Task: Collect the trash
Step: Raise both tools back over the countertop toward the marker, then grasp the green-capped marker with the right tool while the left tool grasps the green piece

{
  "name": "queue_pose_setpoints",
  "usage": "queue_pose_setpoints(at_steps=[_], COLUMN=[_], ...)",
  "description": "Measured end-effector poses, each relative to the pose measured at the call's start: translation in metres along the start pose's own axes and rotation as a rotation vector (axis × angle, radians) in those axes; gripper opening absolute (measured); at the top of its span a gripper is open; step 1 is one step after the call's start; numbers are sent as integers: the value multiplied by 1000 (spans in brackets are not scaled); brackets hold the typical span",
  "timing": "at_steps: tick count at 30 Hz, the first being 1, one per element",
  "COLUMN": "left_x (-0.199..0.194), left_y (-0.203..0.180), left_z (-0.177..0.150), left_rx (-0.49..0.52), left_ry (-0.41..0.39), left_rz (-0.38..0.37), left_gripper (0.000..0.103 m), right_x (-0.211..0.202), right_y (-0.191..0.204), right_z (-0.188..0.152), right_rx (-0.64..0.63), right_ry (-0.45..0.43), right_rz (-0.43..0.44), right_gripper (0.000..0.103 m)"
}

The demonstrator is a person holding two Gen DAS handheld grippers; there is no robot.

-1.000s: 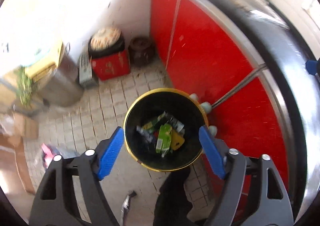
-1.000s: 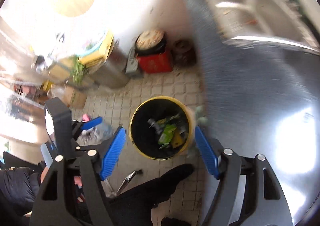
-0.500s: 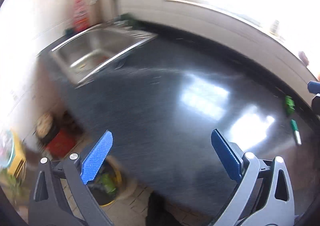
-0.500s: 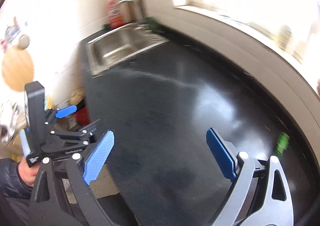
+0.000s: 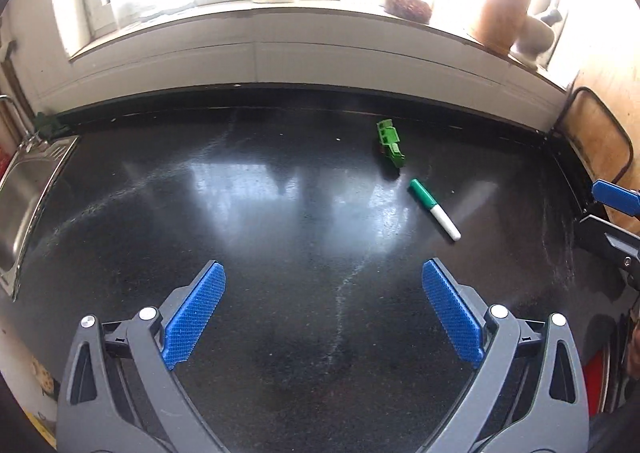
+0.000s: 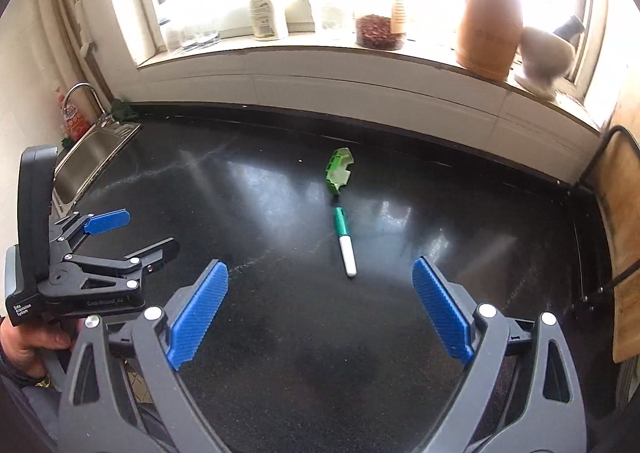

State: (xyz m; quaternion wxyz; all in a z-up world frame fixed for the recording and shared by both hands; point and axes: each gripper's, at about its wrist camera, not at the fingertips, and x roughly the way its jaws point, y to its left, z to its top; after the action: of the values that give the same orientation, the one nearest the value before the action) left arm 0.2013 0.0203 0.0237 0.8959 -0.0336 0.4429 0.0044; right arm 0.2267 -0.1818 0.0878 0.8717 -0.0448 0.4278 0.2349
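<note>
Green marker [image 6: 344, 241], white barrel, green cap, lies flat mid counter [image 6: 280, 333]; crumpled green carton [image 6: 338, 171] just beyond it, apart. We hold left claw [image 5: 323, 317] and right claw [image 6: 320, 307] spread wide, empty. Sink [image 6: 90, 151] bounds left edge, sill behind. Windowsill jars washed out by glare.

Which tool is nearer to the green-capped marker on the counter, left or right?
Right, probably. The right tool faces the marker almost dead ahead; the left tool sits off to its left, so the marker lies ahead and right. Both are open.
</note>
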Motion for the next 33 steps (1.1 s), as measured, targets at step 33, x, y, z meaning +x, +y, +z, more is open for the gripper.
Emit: queue_pose_setpoints(at_steps=[33], left_x=[238], left_y=[-54], left_z=[128], left_rx=[64], left_ry=[195], left_rz=[-98], left_gripper=[96], right_x=[203], right_y=[-38], right_z=[-4], right_rx=[-30], right_ry=[261], right_rz=[-32], right_gripper=[70])
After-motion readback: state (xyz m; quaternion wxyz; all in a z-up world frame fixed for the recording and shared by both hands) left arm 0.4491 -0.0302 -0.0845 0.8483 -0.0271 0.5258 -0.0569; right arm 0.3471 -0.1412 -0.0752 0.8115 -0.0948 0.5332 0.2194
